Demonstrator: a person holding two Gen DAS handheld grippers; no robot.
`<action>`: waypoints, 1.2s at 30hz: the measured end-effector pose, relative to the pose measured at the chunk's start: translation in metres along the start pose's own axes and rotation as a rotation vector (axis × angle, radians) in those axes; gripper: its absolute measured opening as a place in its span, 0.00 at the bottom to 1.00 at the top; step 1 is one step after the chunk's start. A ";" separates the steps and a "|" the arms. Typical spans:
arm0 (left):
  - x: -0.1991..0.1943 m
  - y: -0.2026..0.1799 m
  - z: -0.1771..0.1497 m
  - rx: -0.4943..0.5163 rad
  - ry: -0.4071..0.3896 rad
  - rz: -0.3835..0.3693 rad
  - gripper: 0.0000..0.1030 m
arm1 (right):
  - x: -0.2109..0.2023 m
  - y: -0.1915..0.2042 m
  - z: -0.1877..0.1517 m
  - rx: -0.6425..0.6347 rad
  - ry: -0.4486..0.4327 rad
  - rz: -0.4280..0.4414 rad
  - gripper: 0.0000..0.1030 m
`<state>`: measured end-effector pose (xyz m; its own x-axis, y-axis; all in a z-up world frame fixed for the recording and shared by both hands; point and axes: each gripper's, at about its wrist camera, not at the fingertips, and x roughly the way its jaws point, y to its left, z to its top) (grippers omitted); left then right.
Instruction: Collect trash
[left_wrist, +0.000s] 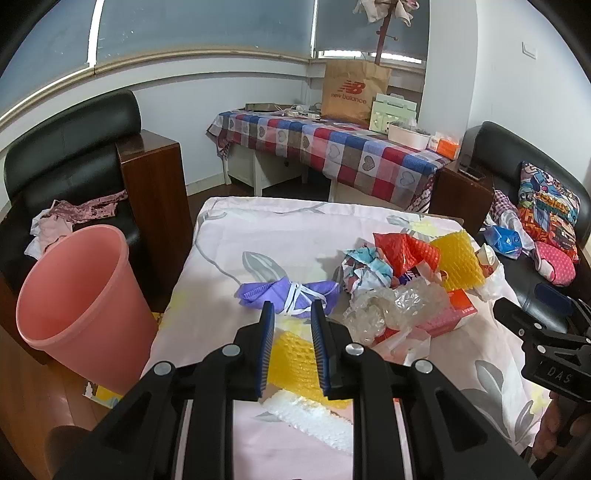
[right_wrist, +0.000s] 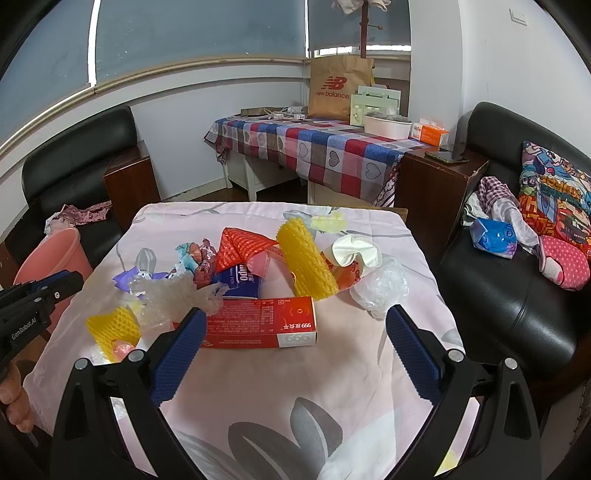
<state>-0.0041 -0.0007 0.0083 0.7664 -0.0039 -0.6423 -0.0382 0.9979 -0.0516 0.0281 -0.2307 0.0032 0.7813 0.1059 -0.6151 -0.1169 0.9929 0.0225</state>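
Note:
Trash is piled on the table's pink floral cloth (right_wrist: 332, 369): a red box (right_wrist: 258, 325), a yellow foam net roll (right_wrist: 306, 262), a red net (right_wrist: 240, 247), clear plastic (right_wrist: 173, 291), a crushed paper cup (right_wrist: 354, 251) and a purple mask (left_wrist: 288, 291). My left gripper (left_wrist: 293, 306) hovers over a smaller yellow net (left_wrist: 291, 365) and white foam (left_wrist: 310, 417). Its jaws stand a narrow gap apart, with nothing pressed between the pads. My right gripper (right_wrist: 295, 314) is wide open above the table's near side, just short of the red box. A pink bin (left_wrist: 74, 295) stands left of the table.
Black armchairs flank the table, the left one (left_wrist: 66, 155) with clothes on its seat, the right sofa (right_wrist: 498, 288) with cushions and a blue packet (right_wrist: 495, 236). Behind stands a plaid-covered table (right_wrist: 314, 147) bearing a paper bag (right_wrist: 336, 88) and boxes. A hand shows at the left gripper's handle (right_wrist: 14, 402).

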 end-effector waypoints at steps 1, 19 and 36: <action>-0.001 0.000 0.000 -0.002 -0.001 0.000 0.19 | -0.001 0.001 0.000 -0.001 0.000 0.000 0.95; -0.002 0.002 0.000 -0.003 -0.003 -0.003 0.19 | 0.000 0.001 -0.001 0.001 -0.001 0.000 0.95; -0.002 0.002 0.000 -0.005 -0.003 -0.003 0.19 | 0.000 0.002 -0.002 0.002 0.000 0.002 0.95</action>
<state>-0.0059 0.0018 0.0095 0.7686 -0.0070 -0.6397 -0.0387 0.9976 -0.0574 0.0266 -0.2290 0.0016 0.7809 0.1079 -0.6152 -0.1171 0.9928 0.0254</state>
